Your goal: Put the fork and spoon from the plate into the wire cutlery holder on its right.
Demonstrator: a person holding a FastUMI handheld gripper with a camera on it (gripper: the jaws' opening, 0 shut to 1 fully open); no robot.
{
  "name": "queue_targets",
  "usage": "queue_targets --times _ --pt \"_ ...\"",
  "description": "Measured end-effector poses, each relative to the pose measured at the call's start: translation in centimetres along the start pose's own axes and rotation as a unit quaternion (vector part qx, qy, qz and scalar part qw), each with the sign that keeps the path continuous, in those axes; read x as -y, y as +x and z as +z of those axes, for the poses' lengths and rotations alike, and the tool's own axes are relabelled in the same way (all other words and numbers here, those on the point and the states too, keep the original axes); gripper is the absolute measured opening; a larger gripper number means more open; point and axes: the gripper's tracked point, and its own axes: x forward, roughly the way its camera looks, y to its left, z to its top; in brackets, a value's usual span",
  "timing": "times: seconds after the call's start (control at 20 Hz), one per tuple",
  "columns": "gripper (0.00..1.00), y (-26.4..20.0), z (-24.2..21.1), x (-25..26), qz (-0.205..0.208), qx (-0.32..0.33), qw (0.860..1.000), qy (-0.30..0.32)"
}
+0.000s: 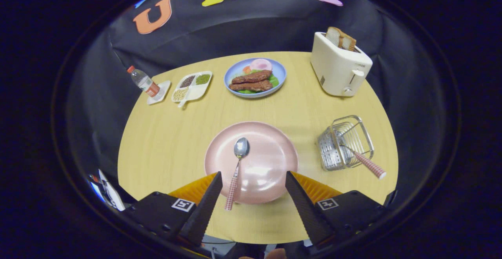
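1. One gripper [254,177], seen from the gripper view: its two fingers stand wide apart and hold nothing; the near edge of the pink plate lies between the fingertips.
2. One pink plate [270,149] at the middle of the round wooden table [164,141], just ahead of the fingers.
3. One spoon [237,167] on the plate: bowl resting near the plate's centre, checked handle running back over the near rim and ending on the table just beside the left finger.
4. One wire cutlery holder [345,143] to the right of the plate, set apart from it.
5. One fork [362,161], already lodged in the holder: its head is inside the wire basket and its checked handle leans out over the near-right rim.
6. One blue plate [279,70] beyond the pink plate, carrying two strips of browned meat, a pink slice and green leaves.
7. One white toaster [339,68] at the far right of the table, with bread slices [340,38] standing up out of its slot; their exact number cannot be told.
8. One divided white tray [198,90] left of the blue plate, three of its compartments filled with grains or beans of differing colour.
9. One water bottle [143,81] at the far left, standing tilted on one small white square dish [161,94].
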Motion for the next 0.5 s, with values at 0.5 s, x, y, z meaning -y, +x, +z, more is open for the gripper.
queue_targets --times 0.5 --pt "0.74 6.3 -5.9 -2.2 -0.021 -0.01 0.998 0.05"
